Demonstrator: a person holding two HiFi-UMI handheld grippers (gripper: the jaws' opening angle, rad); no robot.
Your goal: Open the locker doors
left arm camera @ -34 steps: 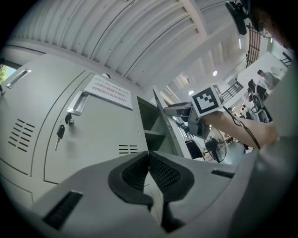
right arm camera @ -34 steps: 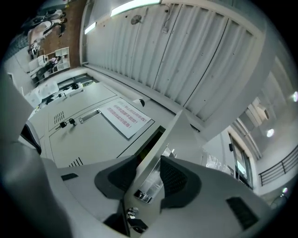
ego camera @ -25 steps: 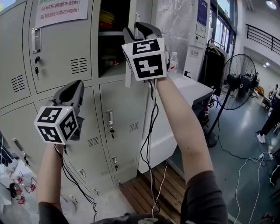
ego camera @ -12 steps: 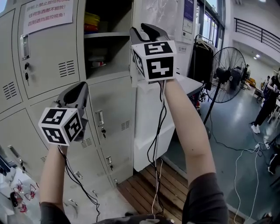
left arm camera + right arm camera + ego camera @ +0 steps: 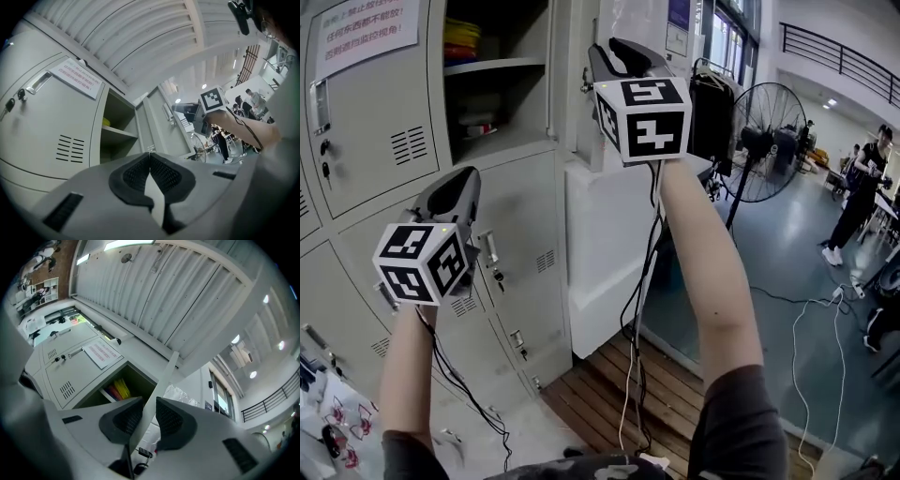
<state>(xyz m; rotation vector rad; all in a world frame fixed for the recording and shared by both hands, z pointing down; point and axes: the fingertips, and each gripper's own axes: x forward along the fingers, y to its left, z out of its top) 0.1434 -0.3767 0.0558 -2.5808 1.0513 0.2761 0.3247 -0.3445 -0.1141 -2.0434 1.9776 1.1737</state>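
**Grey locker door nipped by the right tongs**

Grey metal lockers (image 5: 520, 234) fill the left side, close in front of the person. One locker door (image 5: 164, 371) in the top row is swung out to the right, so only its thin edge faces us. The right tongs (image 5: 149, 408) are held up high and grip that edge. The door runs up between the two dark pads (image 5: 126, 420), and both pads press on it. These tongs have just been closing tighter on the door.

Left of the door, the open locker (image 5: 502, 112) shows a shelf (image 5: 492, 66). Yellow things (image 5: 461, 37) lie on top of the shelf. A few small things sit under it, too dim to name.

The left tongs (image 5: 150, 156) are lower down and to the left, in front of the closed doors of the next row. Their tips are squeezed together and nothing is between them.

A white paper (image 5: 361, 33) with red writing is stuck on the closed door left of the open locker. A small handle with a key (image 5: 492, 258) sits on the closed door below. Each pair of tongs has a black and white cube on it, one on the right (image 5: 645, 117) and one on the left (image 5: 417, 262). Thin wires (image 5: 637, 309) hang down from the tongs.

Far off on the right a big black fan (image 5: 761, 141) stands on the floor, and a person (image 5: 861, 187) stands farther away still. Near us, brown wood boards (image 5: 666, 394) lie at the foot of the lockers.
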